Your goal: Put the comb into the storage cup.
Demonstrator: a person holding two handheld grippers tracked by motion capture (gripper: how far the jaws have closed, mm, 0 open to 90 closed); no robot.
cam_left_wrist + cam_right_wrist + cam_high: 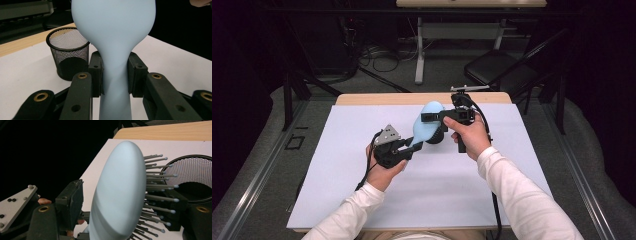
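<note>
Partly hidden — hairbrush (424, 125) handle inside left gripper (412, 146) fingers, bristles unseen overhead.

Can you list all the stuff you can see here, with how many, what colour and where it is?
hairbrush: one, light blue with grey-tipped bristles, held up over the middle of the table
mesh cup: one, black, standing on the white sheet just behind the brush
white sheet: one, white, covering most of the table
table: one, light wood, its far edge showing past the sheet
folding chair: one, black, on the floor beyond the table
left gripper: one, black, jaws clamped on the brush handle
right gripper: one, black, jaws either side of the brush head; whether they press on it I cannot tell
sleeves: two, white, coming in from the bottom
</note>
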